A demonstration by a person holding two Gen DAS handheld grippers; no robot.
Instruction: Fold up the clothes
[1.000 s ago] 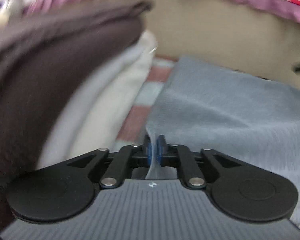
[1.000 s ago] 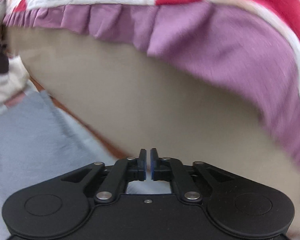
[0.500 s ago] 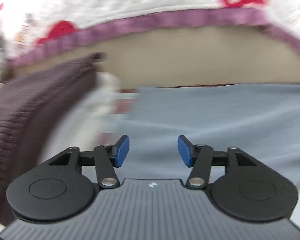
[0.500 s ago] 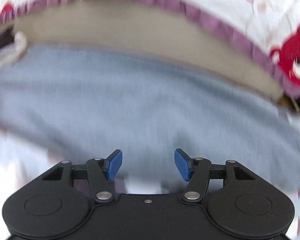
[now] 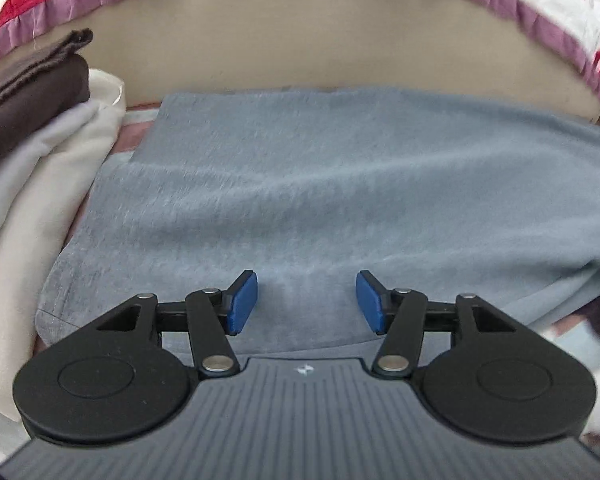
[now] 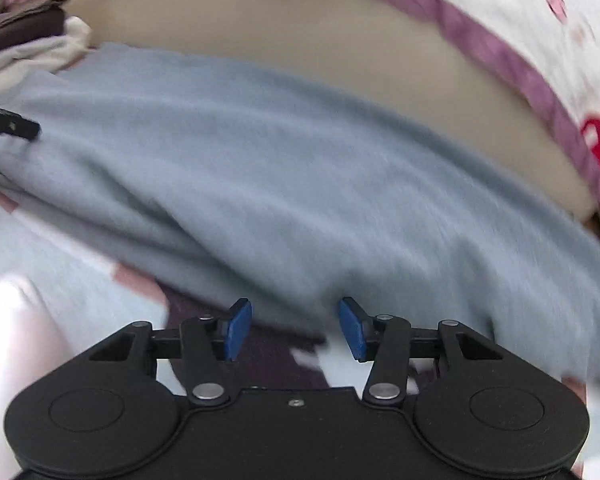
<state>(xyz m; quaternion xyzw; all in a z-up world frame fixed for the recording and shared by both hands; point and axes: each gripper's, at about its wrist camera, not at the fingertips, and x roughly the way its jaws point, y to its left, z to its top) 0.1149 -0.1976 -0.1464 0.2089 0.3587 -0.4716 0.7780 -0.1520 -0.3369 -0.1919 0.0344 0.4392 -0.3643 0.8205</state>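
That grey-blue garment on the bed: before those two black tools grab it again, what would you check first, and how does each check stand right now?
1. Left gripper free of cloth: ok, blue fingers apart, nothing between them.
2. Right gripper free: ok, nothing pinched, though its fingers are closing.
3. Grey-blue garment lying flat: not ok, soft ridges run across it.
4. Near edge reachable: ok, it lies just ahead of both grippers.
5. Folded stack clear of the garment: cannot tell, they look close.
6. Right view sharp enough to aim: not ok, blurred.
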